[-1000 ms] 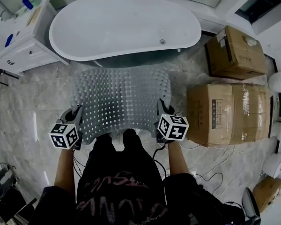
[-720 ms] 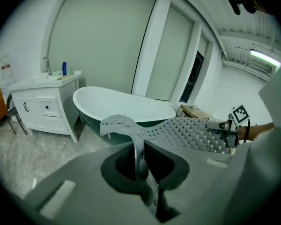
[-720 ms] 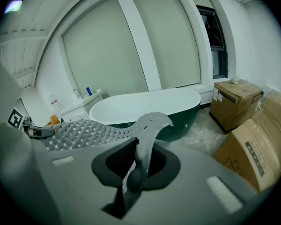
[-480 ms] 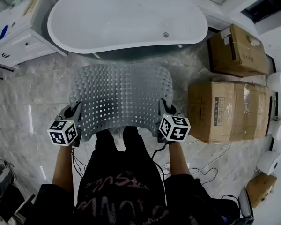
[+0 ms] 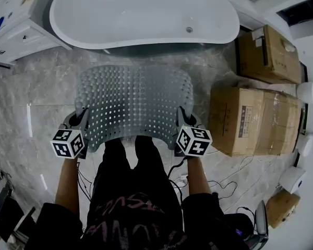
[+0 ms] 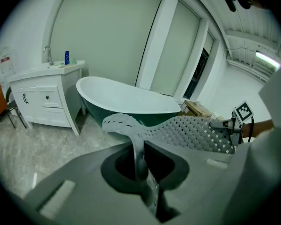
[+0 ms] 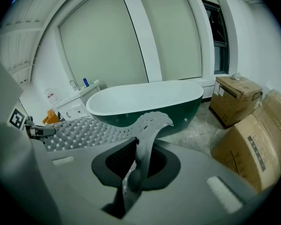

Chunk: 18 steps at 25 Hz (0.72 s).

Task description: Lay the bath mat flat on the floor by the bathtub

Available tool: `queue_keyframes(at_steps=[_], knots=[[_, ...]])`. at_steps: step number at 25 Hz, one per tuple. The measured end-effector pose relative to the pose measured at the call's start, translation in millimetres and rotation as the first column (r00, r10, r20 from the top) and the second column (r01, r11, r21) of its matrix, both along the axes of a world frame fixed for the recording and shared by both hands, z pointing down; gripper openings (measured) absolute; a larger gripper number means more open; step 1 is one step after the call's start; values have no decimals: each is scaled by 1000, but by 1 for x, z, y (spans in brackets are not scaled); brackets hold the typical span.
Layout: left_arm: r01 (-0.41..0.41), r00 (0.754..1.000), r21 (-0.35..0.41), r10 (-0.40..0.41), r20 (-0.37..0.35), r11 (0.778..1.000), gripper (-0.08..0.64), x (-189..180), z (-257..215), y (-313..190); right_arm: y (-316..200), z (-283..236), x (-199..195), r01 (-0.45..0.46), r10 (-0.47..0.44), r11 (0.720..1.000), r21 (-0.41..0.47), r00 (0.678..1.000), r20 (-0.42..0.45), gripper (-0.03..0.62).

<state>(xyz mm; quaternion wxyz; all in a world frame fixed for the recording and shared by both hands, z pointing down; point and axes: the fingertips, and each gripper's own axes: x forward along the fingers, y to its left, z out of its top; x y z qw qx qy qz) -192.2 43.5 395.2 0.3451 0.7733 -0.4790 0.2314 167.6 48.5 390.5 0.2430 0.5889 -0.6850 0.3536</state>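
The bath mat, grey and dotted with holes, is held spread out above the marble floor, just in front of the white bathtub, with cardboard boxes to its right. The left gripper is clamped on the mat's left edge and the right gripper on its right edge, each pinching a fold of mat.
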Motion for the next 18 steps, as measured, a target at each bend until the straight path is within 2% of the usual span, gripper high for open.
queue_keyframes(at_steps=[18], knots=[[24, 1000, -47, -23, 13, 999, 20, -15, 77, -24, -26, 67, -22, 39, -39, 999, -33, 999, -13, 46]])
